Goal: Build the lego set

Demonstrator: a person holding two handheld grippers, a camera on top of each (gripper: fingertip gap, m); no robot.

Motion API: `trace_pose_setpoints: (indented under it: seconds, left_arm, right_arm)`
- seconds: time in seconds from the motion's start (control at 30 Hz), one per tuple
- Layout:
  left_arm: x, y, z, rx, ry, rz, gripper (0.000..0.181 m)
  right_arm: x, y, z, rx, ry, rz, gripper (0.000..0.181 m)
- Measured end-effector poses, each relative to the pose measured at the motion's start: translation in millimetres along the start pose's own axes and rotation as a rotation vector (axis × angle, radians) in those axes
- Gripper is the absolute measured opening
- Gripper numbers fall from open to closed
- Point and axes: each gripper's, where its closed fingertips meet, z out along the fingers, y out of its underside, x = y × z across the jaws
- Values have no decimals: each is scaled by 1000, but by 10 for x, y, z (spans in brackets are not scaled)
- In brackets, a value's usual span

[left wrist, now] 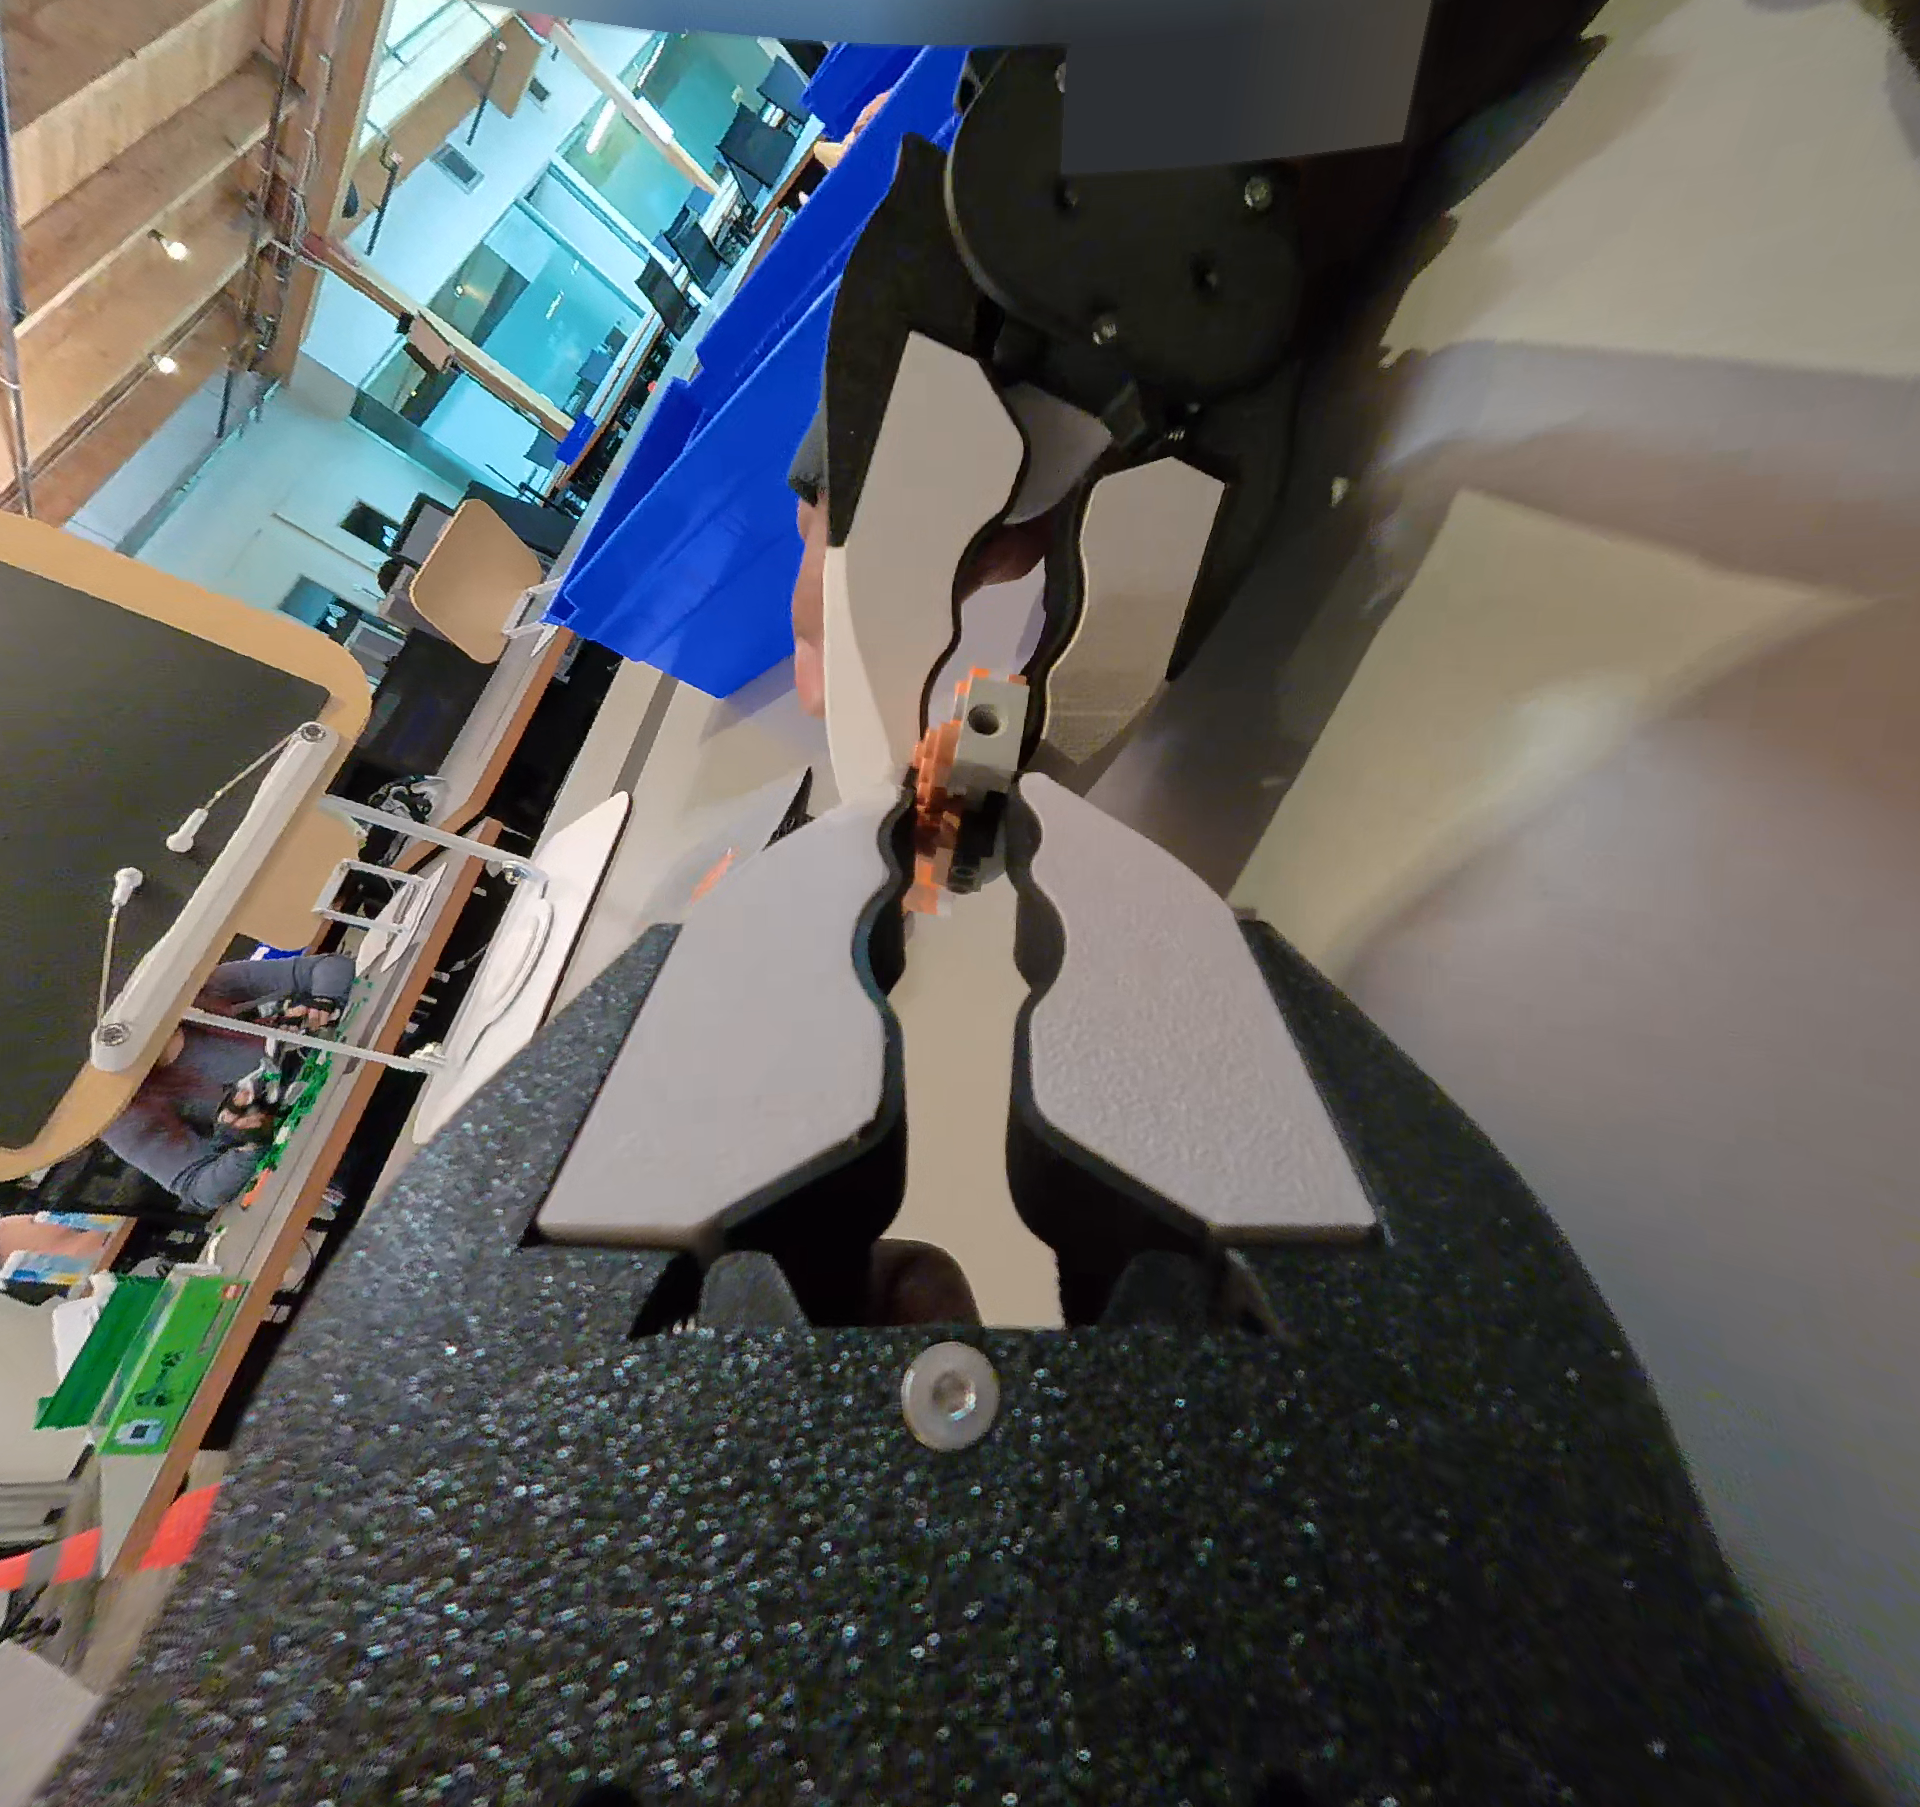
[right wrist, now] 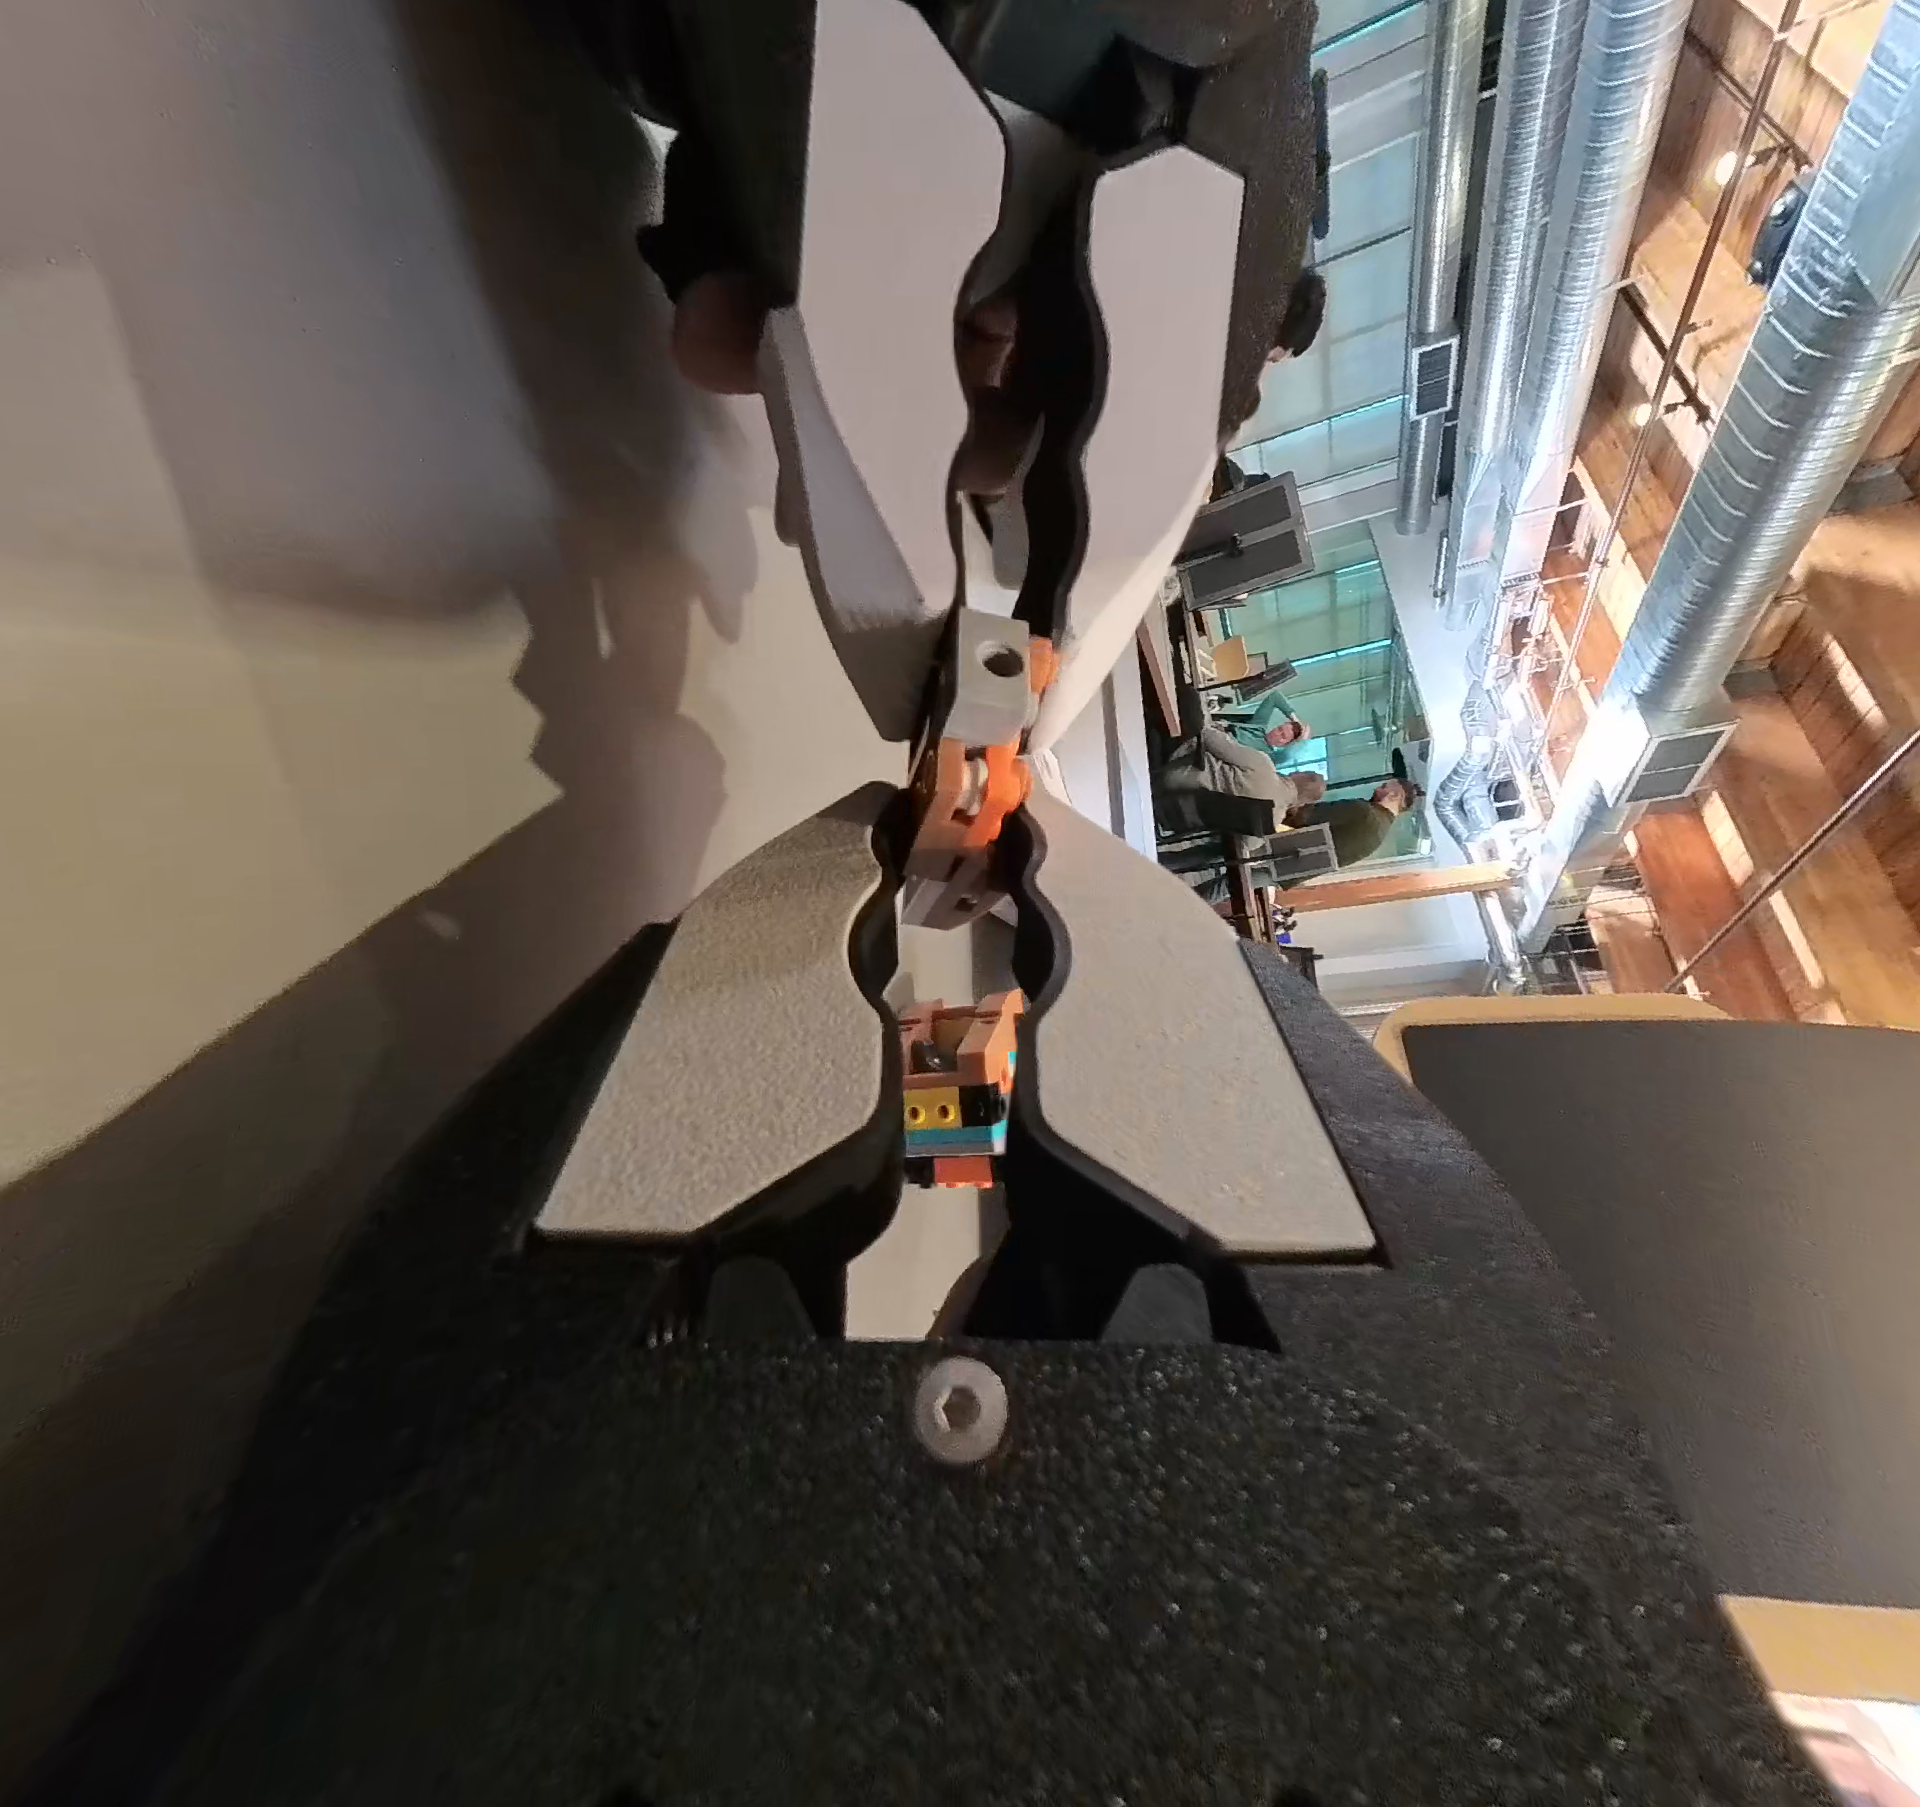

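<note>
Both grippers meet tip to tip in the air over a white table (right wrist: pixel 260 614), with a small lego assembly between them. In the left wrist view my left gripper (left wrist: pixel 951 827) is shut on the assembly's black and orange end (left wrist: pixel 961 848). A grey block with a hole (left wrist: pixel 987 718) sits at the tips of the right gripper, which comes in from above. In the right wrist view my right gripper (right wrist: pixel 961 848) is shut on the orange and grey part (right wrist: pixel 966 801). A brown, yellow and teal piece (right wrist: pixel 956 1103) sits deeper between its fingers. The grey block (right wrist: pixel 992 677) lies at the left gripper's tips.
Blue bins (left wrist: pixel 727 469) stand behind the grippers. A black-topped board with a wooden rim (left wrist: pixel 125 822) is at the left. A green box (left wrist: pixel 145 1362) and a person at another table (left wrist: pixel 239 1082) are far off. Several people (right wrist: pixel 1299 791) sit in the background.
</note>
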Motion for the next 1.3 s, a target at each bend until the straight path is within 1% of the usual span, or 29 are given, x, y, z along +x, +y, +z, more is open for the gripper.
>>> trace_pose_setpoints:
  seconds: [0.4,0.47,0.6,0.83,1.13,1.3]
  left_arm:
    - [-27,-21,5,26,-29,-37,20]
    - [-34,10,16,5,-31,-51,27]
    - [-36,54,24,-17,-23,-82,26]
    - [-38,130,59,-61,-33,-106,26]
    - [-26,197,96,-85,4,-246,33]
    - [-3,217,102,-100,13,-225,29]
  right_arm:
    - [46,15,-9,-3,10,1,16]
    - [63,10,-12,5,14,24,16]
    - [50,-33,-9,17,9,26,15]
    - [17,35,22,-22,-2,30,16]
    - [8,59,33,-38,26,-42,16]
    - [-7,60,36,-35,25,-57,16]
